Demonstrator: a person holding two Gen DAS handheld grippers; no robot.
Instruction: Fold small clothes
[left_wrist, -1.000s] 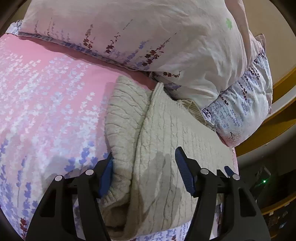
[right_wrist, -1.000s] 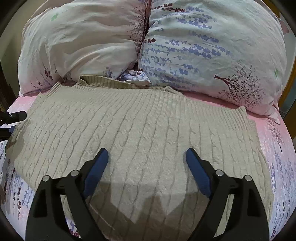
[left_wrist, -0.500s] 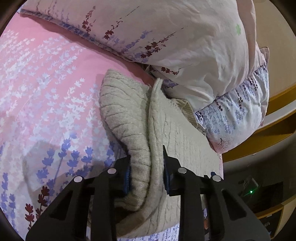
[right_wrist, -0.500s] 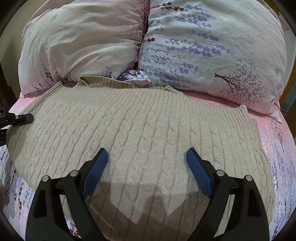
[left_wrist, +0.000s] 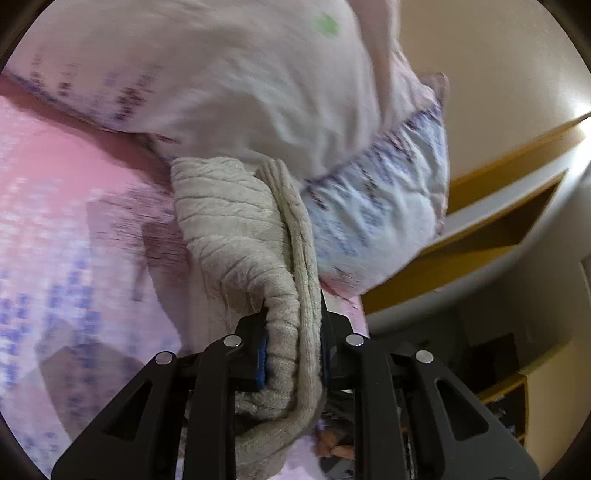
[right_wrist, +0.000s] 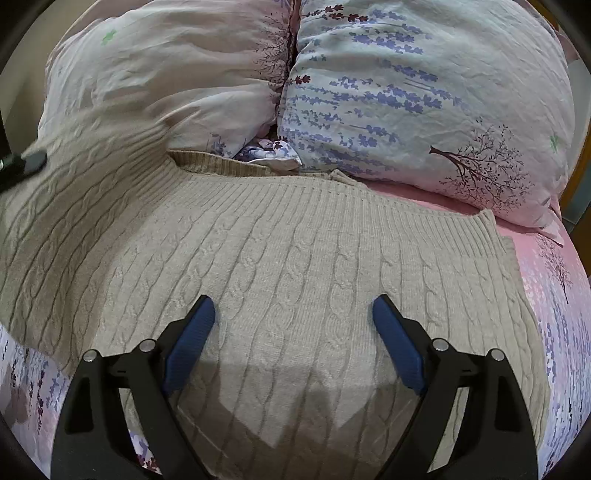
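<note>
The beige cable-knit sweater (right_wrist: 295, 266) lies on the pink floral bedsheet (right_wrist: 554, 295), its long axis left to right, ribbed upper edge toward the two pillows (right_wrist: 406, 92). Its left edge is raised and bunched. The left gripper (left_wrist: 291, 347) pinches that edge. The right gripper (right_wrist: 295, 332) hovers over the knit, fingers spread wide.

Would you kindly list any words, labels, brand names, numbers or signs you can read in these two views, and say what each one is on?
No readable text in either view.
Sweater: plain cable knit, no tag or label showing.
Pillows: flower and tree prints only, no lettering.
Bedsheet: floral print only.
Shelf items in the left wrist view: too dark and blurred to read.
</note>
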